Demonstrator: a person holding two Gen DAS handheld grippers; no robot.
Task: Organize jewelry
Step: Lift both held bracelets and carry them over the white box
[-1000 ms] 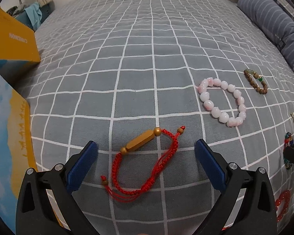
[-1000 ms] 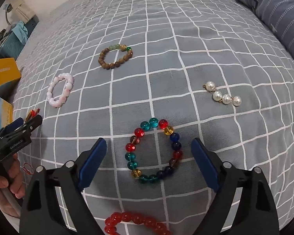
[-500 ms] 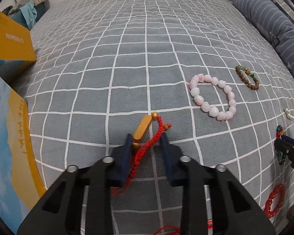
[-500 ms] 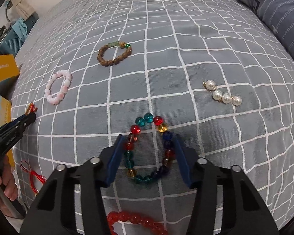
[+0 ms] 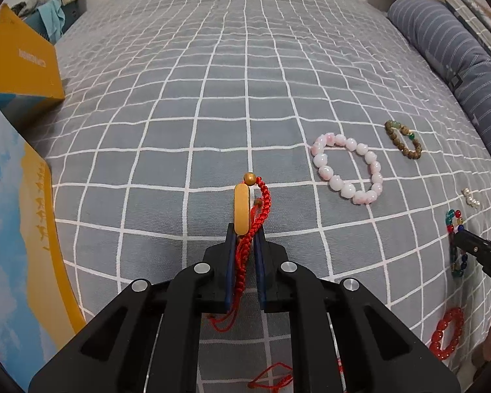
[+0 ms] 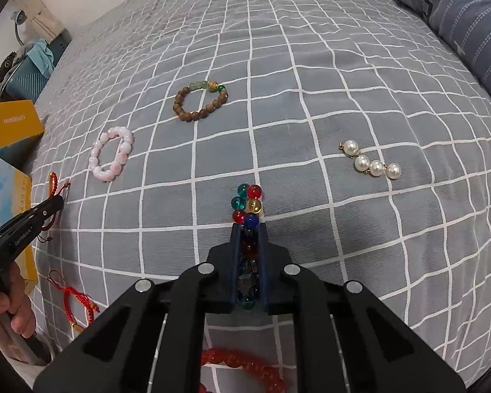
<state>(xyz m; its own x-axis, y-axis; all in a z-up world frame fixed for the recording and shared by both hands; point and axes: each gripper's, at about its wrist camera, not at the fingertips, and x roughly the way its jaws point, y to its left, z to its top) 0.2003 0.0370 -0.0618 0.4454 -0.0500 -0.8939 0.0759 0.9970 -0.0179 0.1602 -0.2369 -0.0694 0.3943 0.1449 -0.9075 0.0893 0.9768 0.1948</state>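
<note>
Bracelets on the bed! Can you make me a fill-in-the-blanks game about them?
1. The left gripper is shut on the ____ cord bracelet.
2. The right gripper squeezes the ____ glass bead bracelet.
3. The pearl piece has ____ pearls.
4. The pink bead bracelet lies on the checked ____.

Missing words: red; multicolored; four; bedsheet

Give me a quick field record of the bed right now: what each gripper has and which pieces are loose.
left gripper: shut on red braided cord bracelet with gold bar
right gripper: shut on multicoloured glass bead bracelet
loose: pink bead bracelet, brown wooden bead bracelet, pearl strand, red bead bracelet, second red cord bracelet
surface: grey checked bedspread
</note>
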